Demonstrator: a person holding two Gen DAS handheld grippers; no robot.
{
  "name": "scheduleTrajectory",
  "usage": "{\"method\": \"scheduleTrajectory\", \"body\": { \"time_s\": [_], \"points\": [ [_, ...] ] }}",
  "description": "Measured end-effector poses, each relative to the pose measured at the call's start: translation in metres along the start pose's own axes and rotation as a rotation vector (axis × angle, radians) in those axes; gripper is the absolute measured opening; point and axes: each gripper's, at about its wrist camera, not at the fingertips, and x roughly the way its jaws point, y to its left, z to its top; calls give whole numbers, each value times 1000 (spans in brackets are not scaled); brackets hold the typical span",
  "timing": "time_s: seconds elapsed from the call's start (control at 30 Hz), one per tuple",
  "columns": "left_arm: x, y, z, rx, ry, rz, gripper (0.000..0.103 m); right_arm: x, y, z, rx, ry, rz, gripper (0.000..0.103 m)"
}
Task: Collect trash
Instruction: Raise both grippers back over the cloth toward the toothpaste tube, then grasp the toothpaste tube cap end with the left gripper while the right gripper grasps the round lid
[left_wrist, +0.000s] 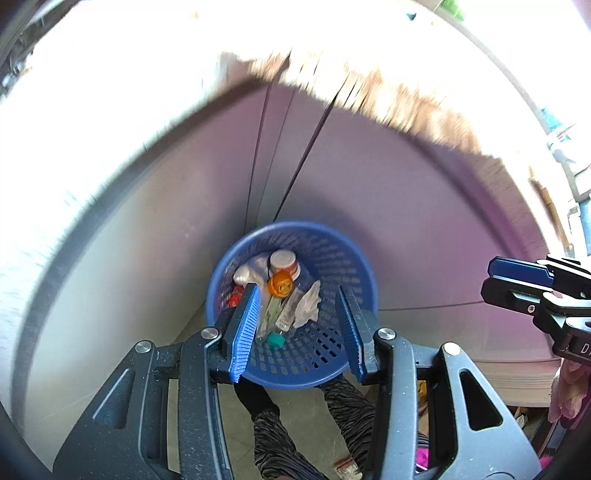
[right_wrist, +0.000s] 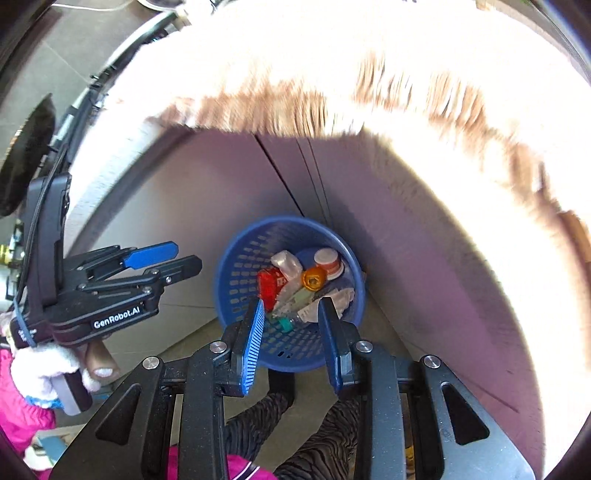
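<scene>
Both the left gripper (left_wrist: 301, 325) and right gripper (right_wrist: 293, 332) hang with jaws apart and empty over the blue basket (left_wrist: 332, 254) at lower centre, trash (left_wrist: 282, 286) inside it.

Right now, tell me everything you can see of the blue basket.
The blue basket is a round plastic bin with slotted walls and a perforated bottom. It stands upright on the floor against pale cabinet doors. Inside lie an orange cap, a white-lidded jar, a clear bottle with a teal cap, crumpled wrappers and something red. Neither gripper touches it.
</scene>
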Motion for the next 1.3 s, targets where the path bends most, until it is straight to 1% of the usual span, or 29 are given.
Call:
{"method": "scheduleTrajectory", "body": {
  "time_s": [0.13, 0.27, 0.3, 0.33, 0.37, 0.4, 0.53, 0.63, 0.67, 0.8, 0.9, 1.07, 1.17, 1.3],
  "points": [
    [-31, -8, 12, 6, -62, -17, 43, -32, 1, 4, -5, -52, 22, 28],
    [-56, -14, 32, 7, -112, -40, 43, -61, 0, 11, 0, -120, 21, 29],
    [-61, -17, 38, 12, -120, -49, 43, -70, -1, 15, 4, -137, 17, 31],
    [-66, -19, 45, 18, -127, -59, 54, -78, -3, 18, 11, -157, 12, 34],
    [-70, -23, 52, 22, -138, -66, 65, -86, -5, 23, 19, -177, 7, 40],
    [-74, -26, 59, 29, -155, -74, 66, -94, -8, 28, 26, -198, -2, 44],
    [-83, -51, 92, 93, -206, -75, 66, -123, -22, 55, 24, -269, -48, 45],
    [-88, -75, 121, 132, -243, -60, 66, -135, -43, 82, 19, -311, -75, 45],
    [-85, -83, 131, 137, -252, -47, 66, -139, -52, 93, 22, -323, -73, 45],
    [-79, -110, 172, 147, -276, -37, 66, -151, -96, 136, 46, -352, -70, 45],
    [-68, -130, 197, 157, -280, -26, 66, -156, -129, 167, 58, -375, -101, 45],
    [-42, -152, 240, 152, -263, -7, 66, -150, -186, 211, 139, -365, -109, 46],
    [-25, -166, 262, 171, -245, 30, 66, -141, -214, 234, 176, -350, -112, 46],
    [1, -181, 286, 217, -211, 85, 66, -125, -238, 262, 195, -326, -121, 46]
  ]
}}
